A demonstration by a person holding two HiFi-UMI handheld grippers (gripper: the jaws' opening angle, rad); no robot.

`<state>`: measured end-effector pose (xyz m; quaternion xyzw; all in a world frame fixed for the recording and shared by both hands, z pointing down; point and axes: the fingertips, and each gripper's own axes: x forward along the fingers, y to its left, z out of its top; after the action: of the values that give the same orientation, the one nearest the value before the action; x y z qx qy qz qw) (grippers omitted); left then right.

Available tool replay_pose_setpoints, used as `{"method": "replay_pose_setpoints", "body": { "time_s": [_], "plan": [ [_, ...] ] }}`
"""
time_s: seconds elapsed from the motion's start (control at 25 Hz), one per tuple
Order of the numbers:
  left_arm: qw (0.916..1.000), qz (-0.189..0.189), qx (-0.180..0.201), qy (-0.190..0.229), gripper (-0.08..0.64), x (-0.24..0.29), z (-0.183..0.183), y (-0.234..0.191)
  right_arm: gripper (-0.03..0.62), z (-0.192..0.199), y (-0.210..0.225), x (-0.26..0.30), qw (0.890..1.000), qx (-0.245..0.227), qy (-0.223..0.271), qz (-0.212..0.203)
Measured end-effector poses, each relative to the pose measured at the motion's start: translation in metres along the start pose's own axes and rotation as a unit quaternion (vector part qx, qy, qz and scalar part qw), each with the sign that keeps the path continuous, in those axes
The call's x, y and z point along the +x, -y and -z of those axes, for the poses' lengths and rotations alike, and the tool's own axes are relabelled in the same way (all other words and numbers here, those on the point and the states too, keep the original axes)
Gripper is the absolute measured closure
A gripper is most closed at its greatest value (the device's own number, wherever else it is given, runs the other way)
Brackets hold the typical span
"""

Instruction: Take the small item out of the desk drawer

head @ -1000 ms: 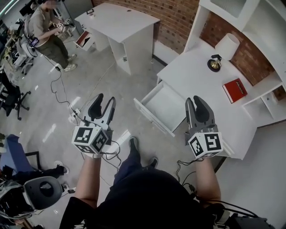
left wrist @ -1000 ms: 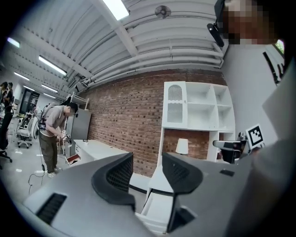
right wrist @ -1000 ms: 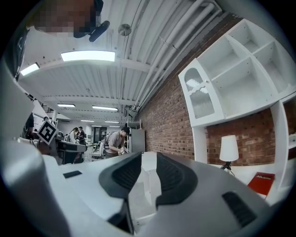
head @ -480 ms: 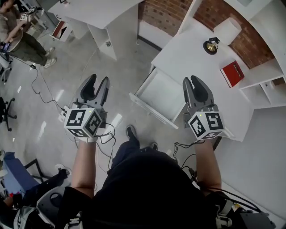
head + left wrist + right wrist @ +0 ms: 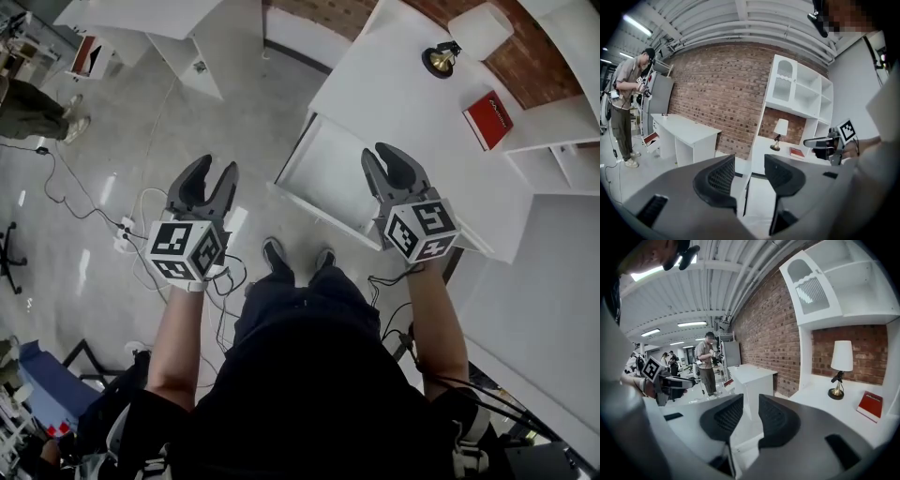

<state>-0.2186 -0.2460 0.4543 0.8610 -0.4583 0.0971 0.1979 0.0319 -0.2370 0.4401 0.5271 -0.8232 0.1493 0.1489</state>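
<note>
Forearms stretched forward; left hand-held gripper (image 5: 208, 176) and right hand-held gripper (image 5: 392, 161) narrowly open, empty, drawer (image 5: 323, 173) below the right.

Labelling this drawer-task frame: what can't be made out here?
- No small item shows in the drawer in the head view; the right gripper covers its right end.
- Drawer inside, both gripper views: blocked by each gripper's own jaws.
- Print on the red book: too small in every view.

A lamp (image 5: 480, 30) stands near a red book (image 5: 488, 119), before a brick wall (image 5: 764, 329).
</note>
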Motion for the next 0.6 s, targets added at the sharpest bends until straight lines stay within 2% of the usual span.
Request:
{"method": "replay_pose_setpoints", "body": {
  "time_s": [0.08,0.16,0.36,0.6],
  "plan": [
    [0.9997,0.0,-0.014,-0.018,0.367,0.016,0.019,0.0,0.489,0.027,0.023,0.015,0.999,0.002,-0.021,0.027],
    [0.9988,-0.01,-0.028,-0.038,0.367,0.026,0.04,0.002,0.488,0.063,0.039,0.031,0.998,0.009,-0.051,0.03],
    [0.9951,-0.048,-0.042,-0.076,0.367,0.034,0.077,-0.005,0.488,0.158,0.037,0.071,0.987,0.028,-0.154,-0.038],
    [0.99,-0.077,-0.056,-0.104,0.367,0.039,0.109,-0.009,0.471,0.249,0.034,0.104,0.961,0.033,-0.25,-0.112]
  ]
}}
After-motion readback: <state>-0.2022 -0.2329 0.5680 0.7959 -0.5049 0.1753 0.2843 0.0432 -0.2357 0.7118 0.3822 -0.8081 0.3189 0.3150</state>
